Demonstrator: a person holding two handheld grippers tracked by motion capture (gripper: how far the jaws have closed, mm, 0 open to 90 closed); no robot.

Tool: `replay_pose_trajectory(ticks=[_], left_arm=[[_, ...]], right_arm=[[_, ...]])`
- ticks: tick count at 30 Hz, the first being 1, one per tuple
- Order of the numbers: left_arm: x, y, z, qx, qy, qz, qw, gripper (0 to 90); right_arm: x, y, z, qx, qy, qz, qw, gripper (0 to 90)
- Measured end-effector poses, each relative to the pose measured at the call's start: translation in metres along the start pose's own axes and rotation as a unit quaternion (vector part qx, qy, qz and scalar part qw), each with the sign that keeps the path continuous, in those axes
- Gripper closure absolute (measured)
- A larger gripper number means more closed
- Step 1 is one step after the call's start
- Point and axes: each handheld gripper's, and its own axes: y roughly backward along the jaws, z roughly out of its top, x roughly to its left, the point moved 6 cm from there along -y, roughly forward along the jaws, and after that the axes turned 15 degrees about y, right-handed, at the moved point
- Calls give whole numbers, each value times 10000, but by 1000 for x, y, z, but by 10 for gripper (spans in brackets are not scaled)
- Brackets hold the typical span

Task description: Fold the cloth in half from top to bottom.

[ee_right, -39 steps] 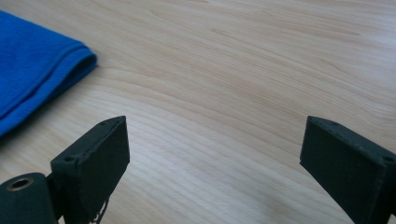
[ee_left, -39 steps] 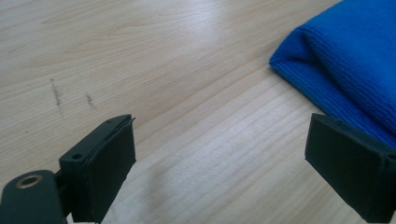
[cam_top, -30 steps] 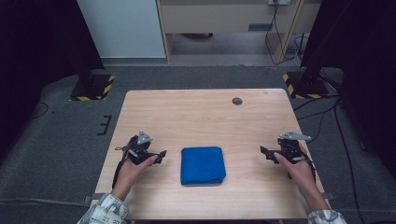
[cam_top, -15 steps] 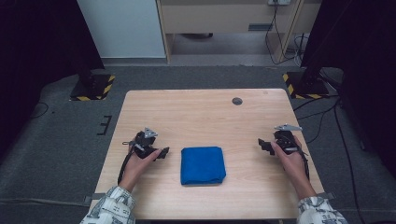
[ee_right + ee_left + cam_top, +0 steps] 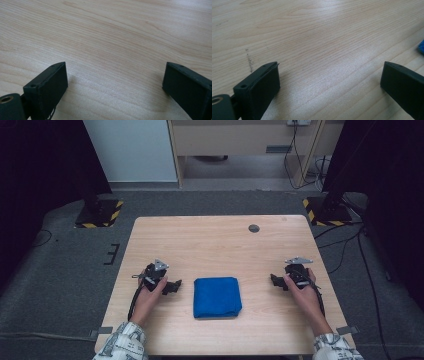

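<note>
Folded blue cloth [image 5: 217,296] between left hand-held gripper [image 5: 176,286], right hand-held gripper [image 5: 274,280], both agape

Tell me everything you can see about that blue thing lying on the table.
The blue cloth looks like soft fabric, folded into a neat, roughly square pad of one solid colour. It lies flat on the pale wooden table, near its front edge and about midway across. The left claw and the right claw sit on either side, both apart from it. One blue corner shows at the left gripper view's right edge.
</note>
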Motion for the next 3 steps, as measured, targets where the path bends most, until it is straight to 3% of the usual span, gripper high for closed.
replay_pose_trajectory(ticks=[3], left_arm=[[0,0,0,3,3,4,10000,7]], right_arm=[[3,2,-1,14,-1,29,10000,61]])
